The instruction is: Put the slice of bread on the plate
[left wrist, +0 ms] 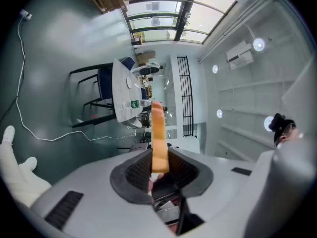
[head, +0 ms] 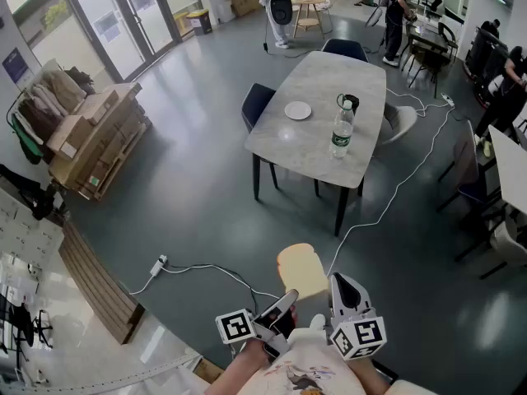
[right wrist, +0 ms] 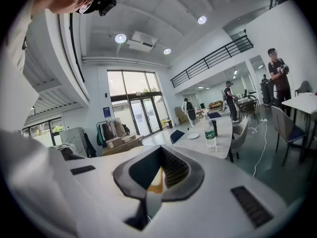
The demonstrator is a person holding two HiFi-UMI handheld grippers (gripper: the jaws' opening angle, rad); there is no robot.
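A slice of bread with a tan crust hangs over the floor, well short of the table. My left gripper is shut on its near edge. In the left gripper view the bread stands edge-on between the dark pads of the left gripper. The small white plate lies on the grey table far ahead, and shows tiny in the right gripper view as the plate. My right gripper sits just right of the bread with its jaws together, holding nothing. In its own view the right gripper shows a bread-coloured sliver low between the pads.
On the table stand a water bottle and a dark cup. Dark chairs ring the table. White cables and a power strip trail across the floor. Cardboard boxes are stacked at the left. People stand at the back.
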